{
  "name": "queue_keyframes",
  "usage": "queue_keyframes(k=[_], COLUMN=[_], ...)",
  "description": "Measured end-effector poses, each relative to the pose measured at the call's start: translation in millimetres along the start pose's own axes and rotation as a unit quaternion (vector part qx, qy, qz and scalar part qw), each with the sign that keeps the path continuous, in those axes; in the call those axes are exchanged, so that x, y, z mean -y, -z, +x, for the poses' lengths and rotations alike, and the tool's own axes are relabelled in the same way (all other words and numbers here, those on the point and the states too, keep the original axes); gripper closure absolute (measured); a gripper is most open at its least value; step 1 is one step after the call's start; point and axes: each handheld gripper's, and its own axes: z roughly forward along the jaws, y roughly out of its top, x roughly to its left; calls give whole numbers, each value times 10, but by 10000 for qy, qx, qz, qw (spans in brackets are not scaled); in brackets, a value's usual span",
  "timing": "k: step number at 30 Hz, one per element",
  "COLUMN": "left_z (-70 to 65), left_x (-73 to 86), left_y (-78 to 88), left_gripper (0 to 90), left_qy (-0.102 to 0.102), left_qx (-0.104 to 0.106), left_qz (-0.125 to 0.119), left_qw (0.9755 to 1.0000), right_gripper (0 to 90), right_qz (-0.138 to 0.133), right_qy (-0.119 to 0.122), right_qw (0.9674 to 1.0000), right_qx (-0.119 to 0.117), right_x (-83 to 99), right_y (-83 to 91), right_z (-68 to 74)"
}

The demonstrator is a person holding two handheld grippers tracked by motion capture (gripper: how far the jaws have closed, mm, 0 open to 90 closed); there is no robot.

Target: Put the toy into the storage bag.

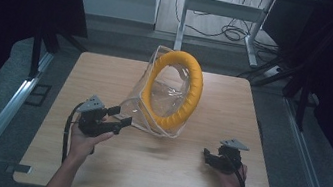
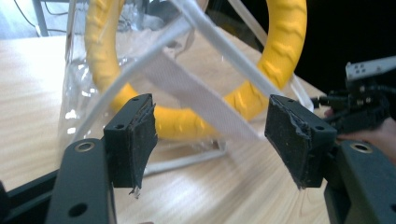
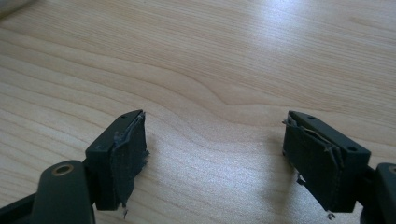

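Yellow ring inside its clear bag stood tilted at the middle of the bench. Left tongs gaped wide, the bag's white strap just ahead. Right tongs, also wide and empty, sat apart at lower right.

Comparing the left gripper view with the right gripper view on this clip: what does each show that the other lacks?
Left gripper view alone: the yellow ring inside the clear plastic bag, a white strap running between the open jaws of the left tool, and the other hand farther off at the right edge. Right gripper view alone: nothing beyond the right tool, jaws open over bare wood. Shared: the wooden table and a pair of black padded jaws standing apart.
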Motion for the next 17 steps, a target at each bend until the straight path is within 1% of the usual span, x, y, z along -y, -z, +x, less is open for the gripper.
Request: queue_keyframes(k=[2,4,7,11,14,17], left_z=[9,19,34,23,18,25], left_x=[45,55,66,81,79,82], left_y=[15,32,67,82,92,87], left_gripper=[337,337,339,341,343,342], left_qy=[17,-6,73,3,6,0], left_qx=[-20,-64,-36,-115,-86,-90], left_qz=[73,156,96,123,97,122], left_qw=[10000,9999,9999,9999,9999,9999], right_gripper=[219,218,219,219,220,221], right_qz=[0,-1,-4,-3,-3,-4], right_qy=[1,1,6,4,4,5], right_qw=[10000,10000,10000,10000,10000,10000], right_qx=[1,1,6,2,0,-2], right_x=[0,0,0,0,0,0], right_y=[0,0,0,0,0,0], right_z=[0,0,0,0,0,1])
